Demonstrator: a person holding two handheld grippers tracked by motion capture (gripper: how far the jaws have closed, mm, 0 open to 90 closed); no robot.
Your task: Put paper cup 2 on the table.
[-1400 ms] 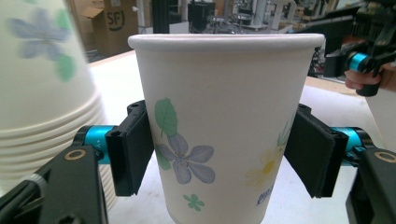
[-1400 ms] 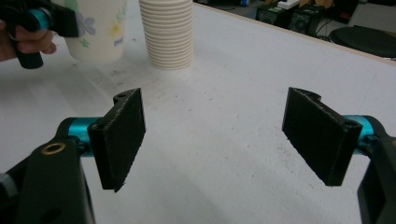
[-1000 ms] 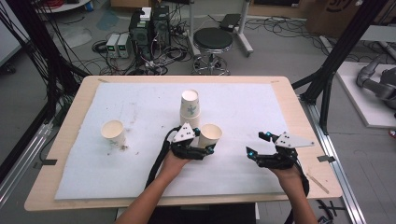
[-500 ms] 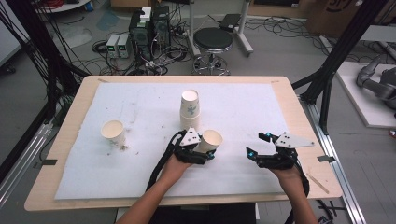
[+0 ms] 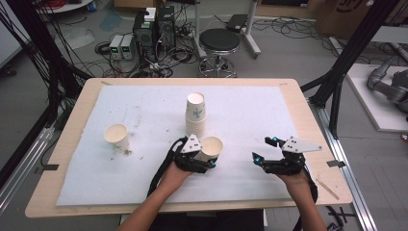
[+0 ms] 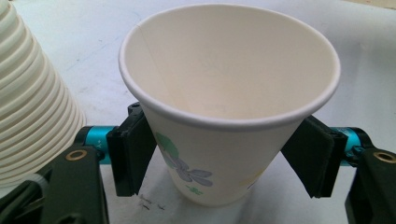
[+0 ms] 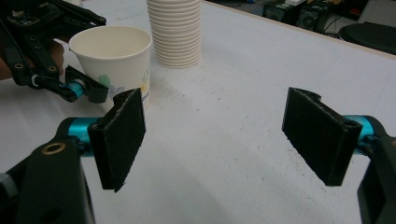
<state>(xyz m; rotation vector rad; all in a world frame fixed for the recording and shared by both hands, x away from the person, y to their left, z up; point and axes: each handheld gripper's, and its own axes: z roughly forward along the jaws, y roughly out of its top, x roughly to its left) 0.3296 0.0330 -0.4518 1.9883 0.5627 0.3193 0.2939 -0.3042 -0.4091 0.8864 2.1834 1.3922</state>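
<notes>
A paper cup (image 5: 211,147) (image 6: 229,116) with a flower print stands upright on the white mat, its mouth up. My left gripper (image 5: 210,155) (image 6: 224,158) straddles it low on the wall. Its jaws have just been opening, so the pads (image 6: 133,149) sit right at the cup without pinching it. A tall stack of upturned cups (image 5: 196,113) (image 6: 32,93) (image 7: 175,32) stands just behind. My right gripper (image 5: 263,149) (image 7: 219,135) rests to the right, open and holding nothing. In its view the cup (image 7: 112,51) sits at the upper left.
Another single cup (image 5: 116,135) stands upright on the mat's left side, with small dark crumbs beside it. The white mat (image 5: 250,110) covers most of the wooden table (image 5: 308,110). A stool and cabled equipment stand on the floor beyond the far edge.
The left gripper and the cup have shifted slightly toward the near edge of the table. The right gripper has not moved.
</notes>
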